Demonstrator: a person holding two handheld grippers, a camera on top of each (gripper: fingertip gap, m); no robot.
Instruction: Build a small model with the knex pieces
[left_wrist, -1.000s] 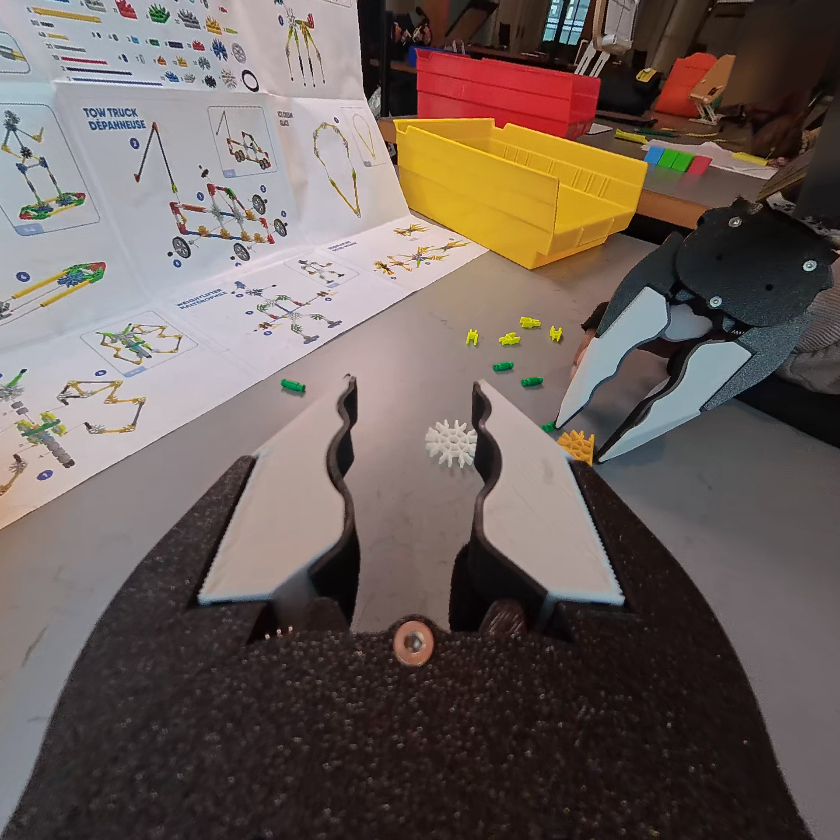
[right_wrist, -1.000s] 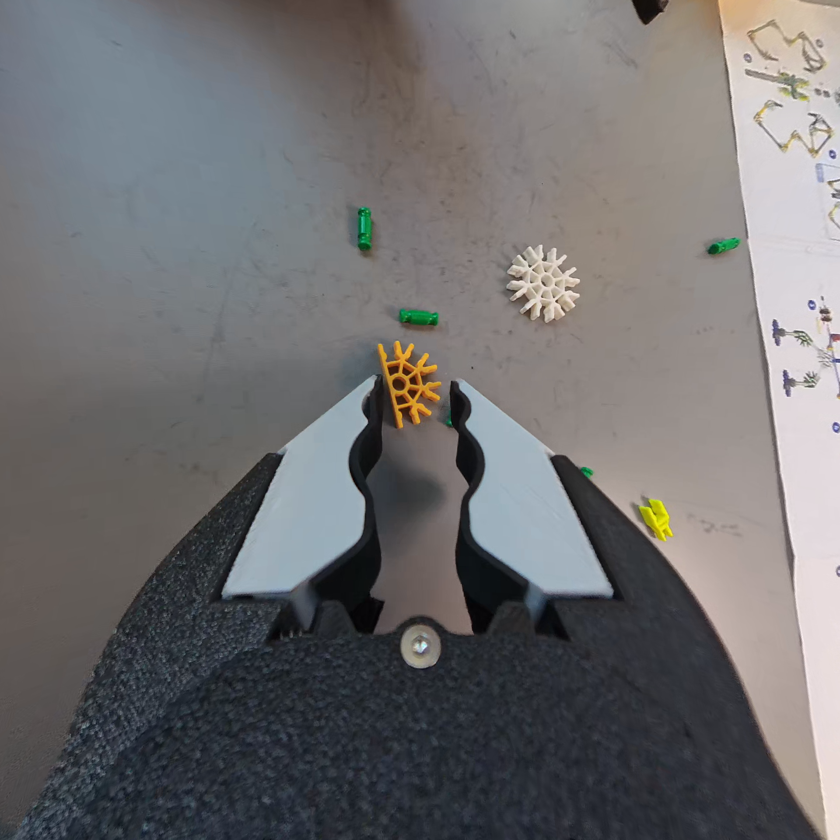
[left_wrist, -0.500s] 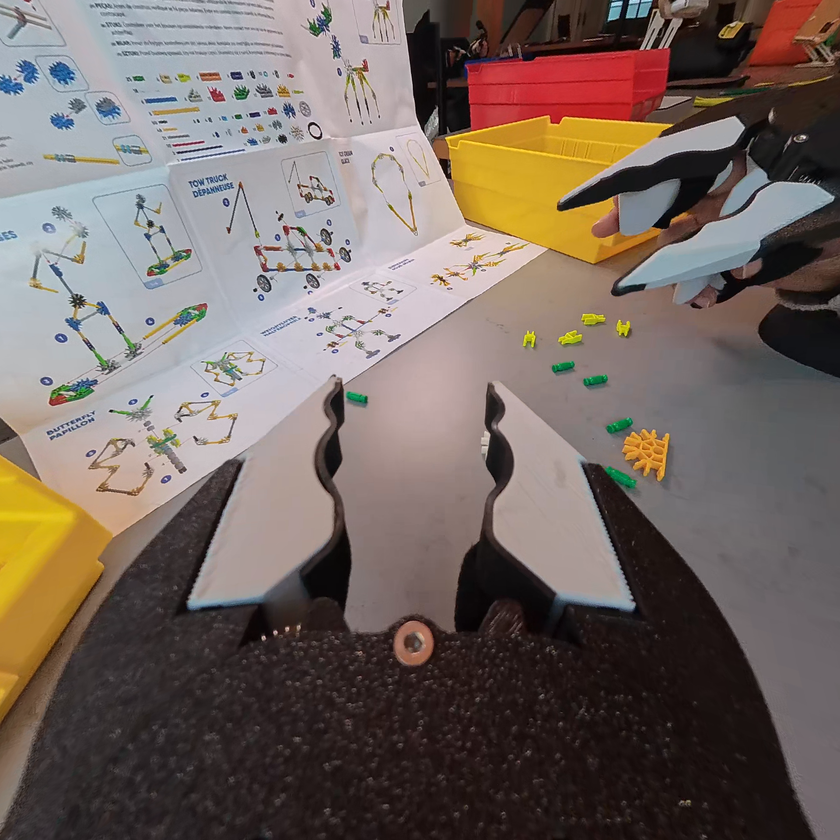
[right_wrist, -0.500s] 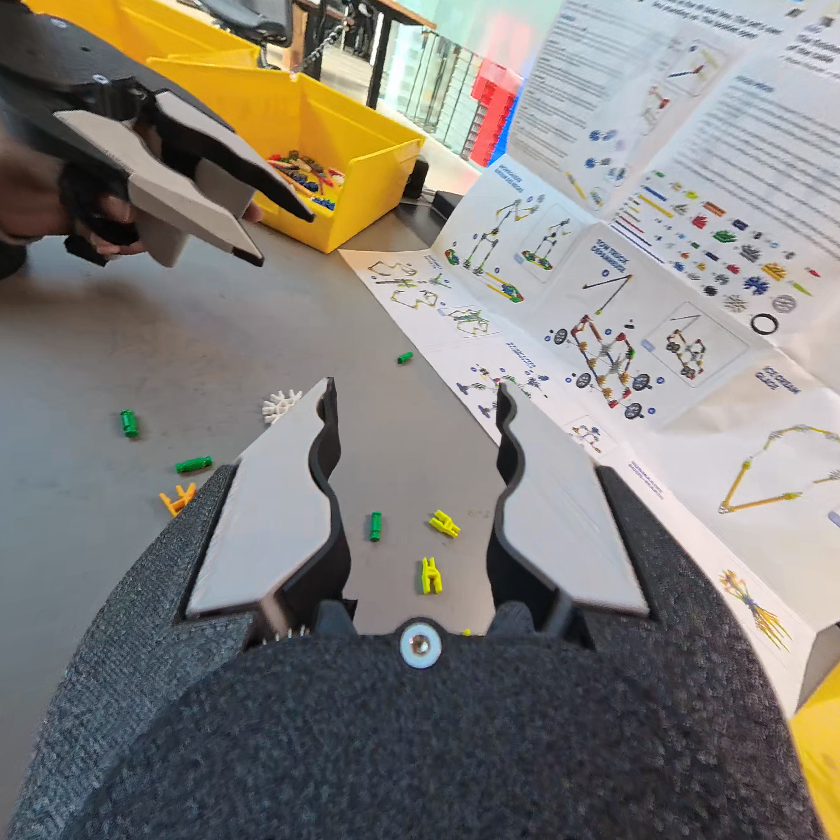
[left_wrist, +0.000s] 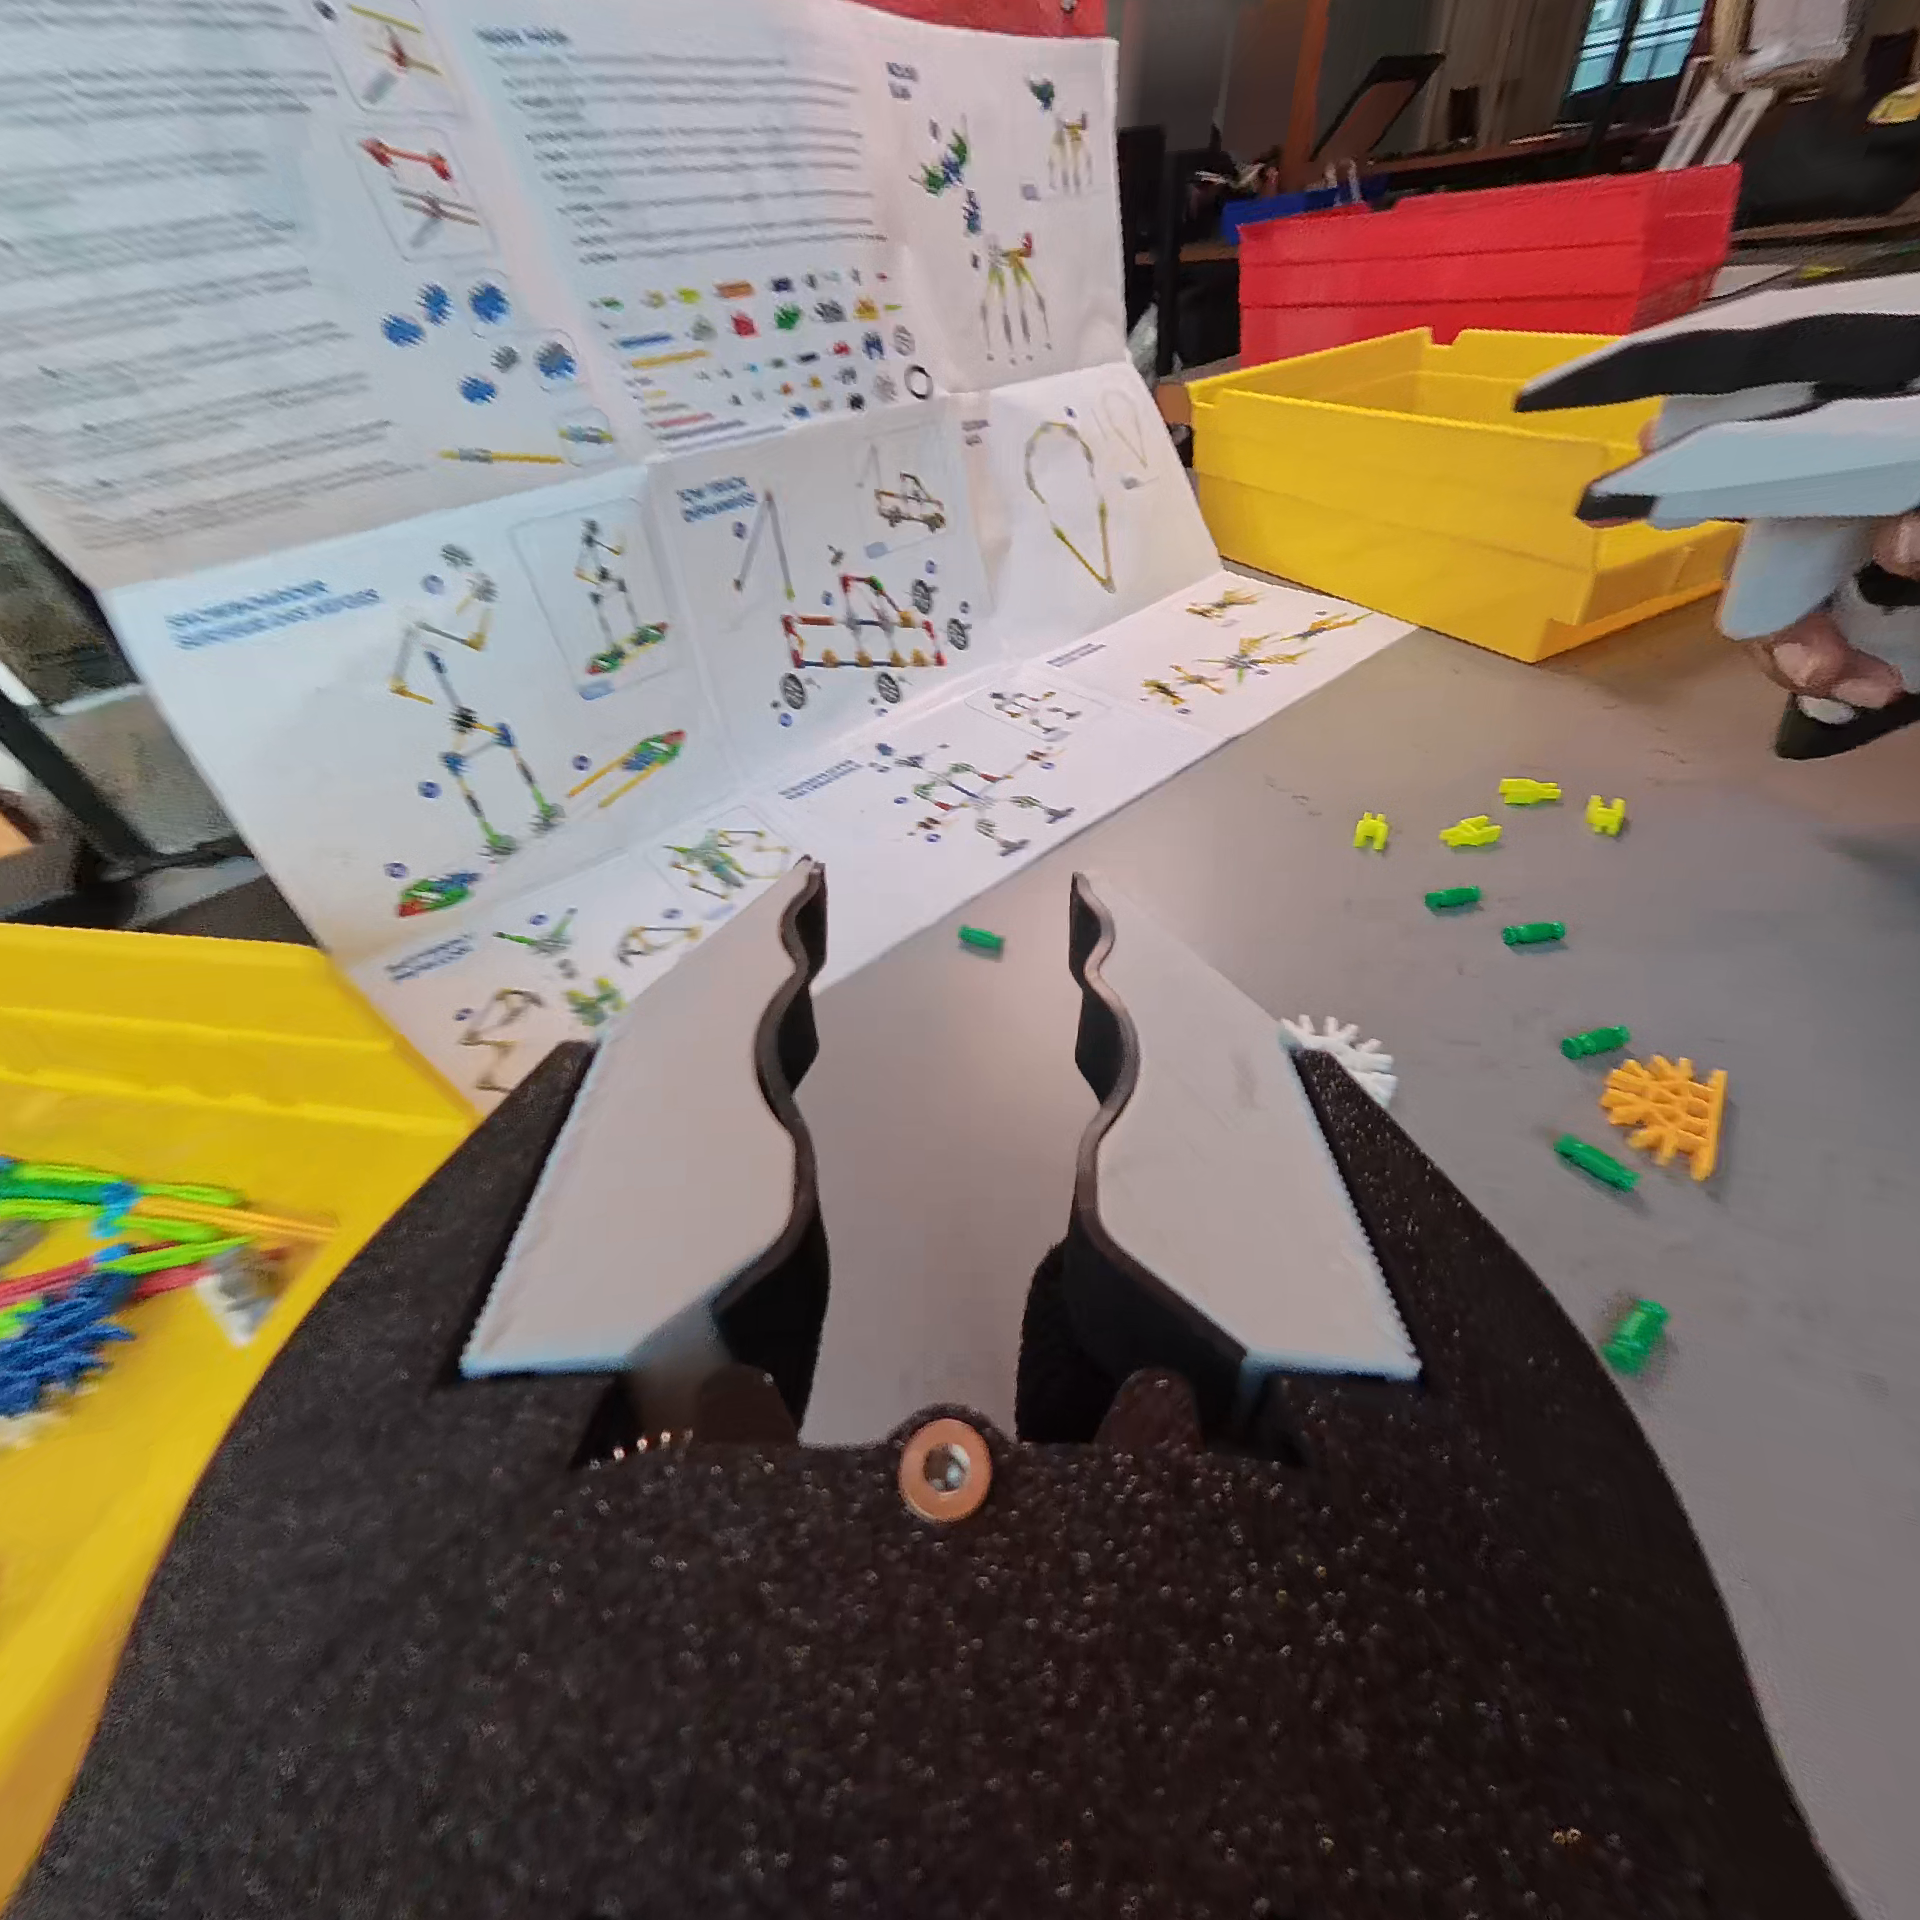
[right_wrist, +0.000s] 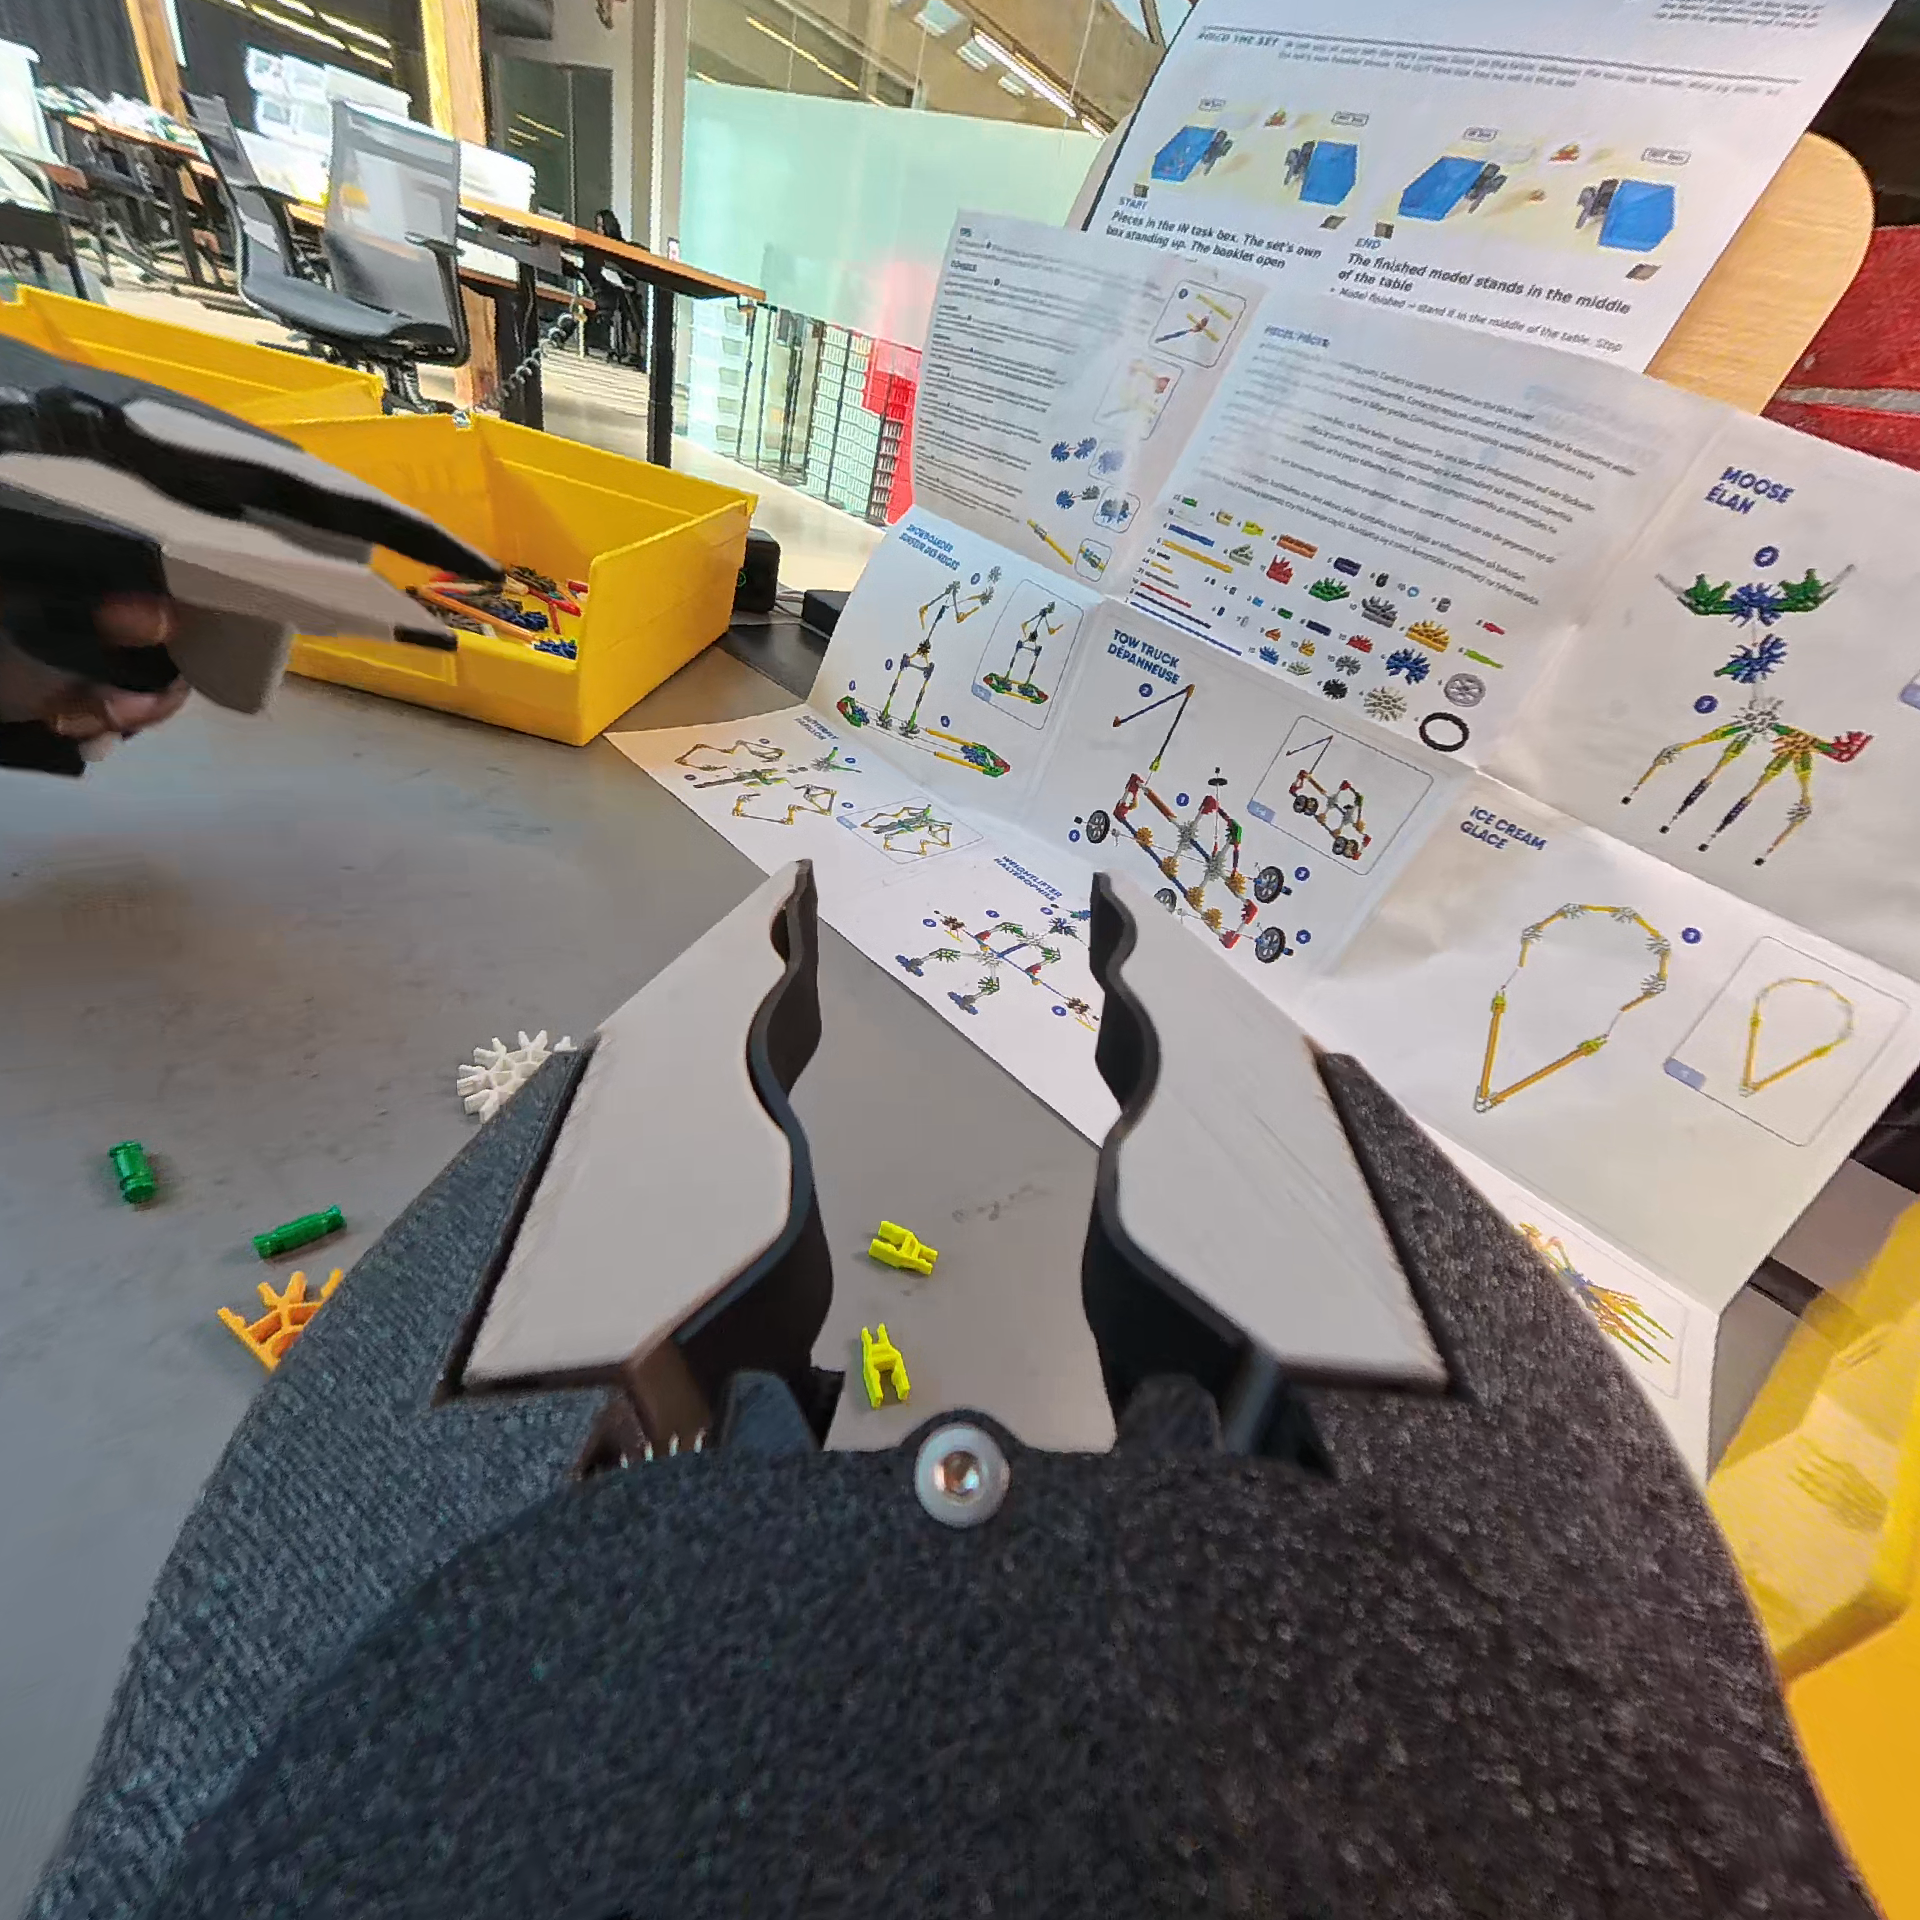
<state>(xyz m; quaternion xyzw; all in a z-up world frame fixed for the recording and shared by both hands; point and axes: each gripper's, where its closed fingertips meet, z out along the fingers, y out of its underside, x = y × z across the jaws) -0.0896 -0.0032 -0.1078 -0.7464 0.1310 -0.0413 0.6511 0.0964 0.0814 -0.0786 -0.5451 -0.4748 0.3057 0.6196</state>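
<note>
The left gripper (left_wrist: 943, 899) hangs above the grey counter (left_wrist: 1351, 727), jaws spread and empty — a white plastic snowflake connector (left_wrist: 1345, 1049) lies just right of them. The right gripper (right_wrist: 951, 899) is likewise spread and empty, with two small yellow-green plastic clips (right_wrist: 900, 1247) on the counter between its jaws.

An open-plan office or workshop hall. Behind the yellow plastic parts bin (right_wrist: 582, 582) on the grey desk (right_wrist: 312, 883) stand long wooden-topped tables (right_wrist: 582, 244), black mesh office chairs (right_wrist: 384, 249) and glass partitions (right_wrist: 831, 239). Beyond the same bin, stacked red plastic crates (left_wrist: 1475, 260) sit on further benches.
</note>
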